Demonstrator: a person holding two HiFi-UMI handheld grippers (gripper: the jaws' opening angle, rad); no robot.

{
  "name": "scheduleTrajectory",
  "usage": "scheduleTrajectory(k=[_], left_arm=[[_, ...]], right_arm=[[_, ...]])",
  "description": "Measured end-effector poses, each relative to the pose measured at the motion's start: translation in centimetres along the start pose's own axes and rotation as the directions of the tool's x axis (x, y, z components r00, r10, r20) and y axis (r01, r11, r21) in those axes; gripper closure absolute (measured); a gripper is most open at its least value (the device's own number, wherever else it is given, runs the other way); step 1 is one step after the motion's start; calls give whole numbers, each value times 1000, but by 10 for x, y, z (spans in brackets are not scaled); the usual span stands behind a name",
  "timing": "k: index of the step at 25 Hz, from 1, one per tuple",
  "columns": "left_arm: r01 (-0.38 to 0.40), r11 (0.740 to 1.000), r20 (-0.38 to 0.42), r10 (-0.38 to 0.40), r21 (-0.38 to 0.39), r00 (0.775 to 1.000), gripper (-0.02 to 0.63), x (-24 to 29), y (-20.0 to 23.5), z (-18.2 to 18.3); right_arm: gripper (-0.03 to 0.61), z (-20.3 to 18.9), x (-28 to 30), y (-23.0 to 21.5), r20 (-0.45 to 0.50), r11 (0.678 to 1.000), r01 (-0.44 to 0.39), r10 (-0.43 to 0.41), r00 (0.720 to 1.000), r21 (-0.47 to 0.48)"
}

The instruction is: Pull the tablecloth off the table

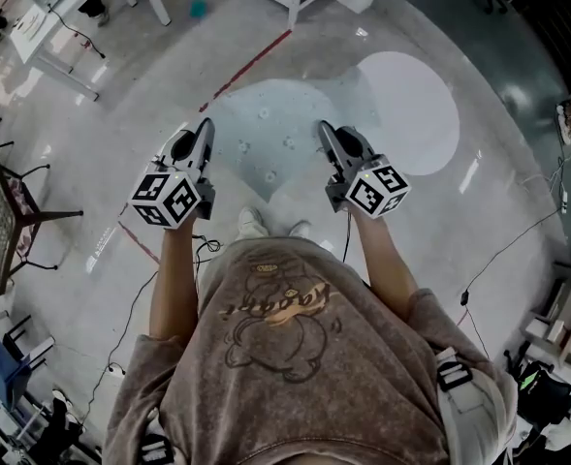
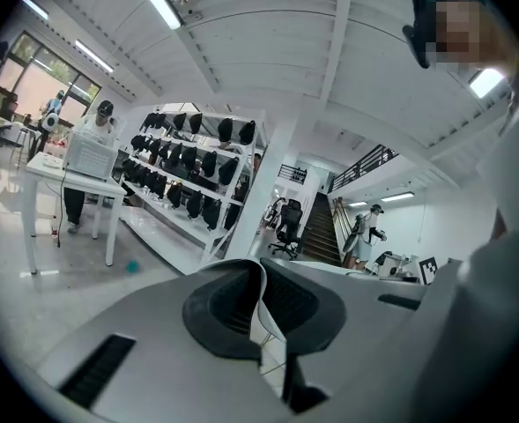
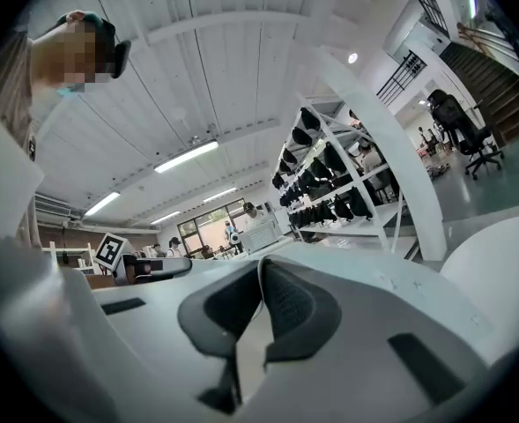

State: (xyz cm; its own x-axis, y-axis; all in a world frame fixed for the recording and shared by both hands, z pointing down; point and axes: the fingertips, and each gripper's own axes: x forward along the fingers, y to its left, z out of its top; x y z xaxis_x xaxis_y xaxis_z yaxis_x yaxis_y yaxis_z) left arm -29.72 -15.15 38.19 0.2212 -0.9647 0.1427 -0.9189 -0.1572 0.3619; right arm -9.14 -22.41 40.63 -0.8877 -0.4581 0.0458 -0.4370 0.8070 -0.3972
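Left gripper (image 1: 206,125), right gripper (image 1: 322,128) each clamped on tablecloth (image 1: 266,129) near edge; round table (image 1: 421,114) beside its right edge, open floor (image 1: 140,95) left.

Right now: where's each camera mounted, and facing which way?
Head view: head-mounted, facing steeply down at tablecloth and white table; shows shirt, forearms, left hand-held gripper, right hand-held gripper.
Left gripper view: on the left one, looking about level at a shelving rack; jaws shut on tablecloth, wearer's head top right.
Right gripper view: on the right one, facing the same rack; jaws shut on tablecloth, head top left.
Shared: rack in both gripper views; tablecloth in all three.
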Motion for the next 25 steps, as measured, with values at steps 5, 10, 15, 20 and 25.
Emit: scheduleTrajectory(k=[5, 10, 15, 20, 25], left_arm=[[-53, 999, 18, 53, -4, 998, 594, -23, 19, 5], [-94, 996, 30, 95, -5, 995, 594, -35, 25, 11], [-136, 991, 46, 137, -12, 990, 594, -50, 36, 15], [-175, 984, 60, 176, -12, 983, 594, -62, 37, 19], [-205, 979, 71, 206, -18, 976, 594, -80, 63, 24]], right_arm=[[571, -4, 23, 21, -6, 998, -66, 66, 998, 4], [571, -6, 34, 32, -19, 994, -112, 113, 993, 13], [571, -10, 49, 45, -32, 988, -155, 155, 987, 22], [571, -11, 56, 53, -44, 981, -193, 194, 980, 32], [571, -21, 80, 70, -54, 975, -219, 221, 974, 41]])
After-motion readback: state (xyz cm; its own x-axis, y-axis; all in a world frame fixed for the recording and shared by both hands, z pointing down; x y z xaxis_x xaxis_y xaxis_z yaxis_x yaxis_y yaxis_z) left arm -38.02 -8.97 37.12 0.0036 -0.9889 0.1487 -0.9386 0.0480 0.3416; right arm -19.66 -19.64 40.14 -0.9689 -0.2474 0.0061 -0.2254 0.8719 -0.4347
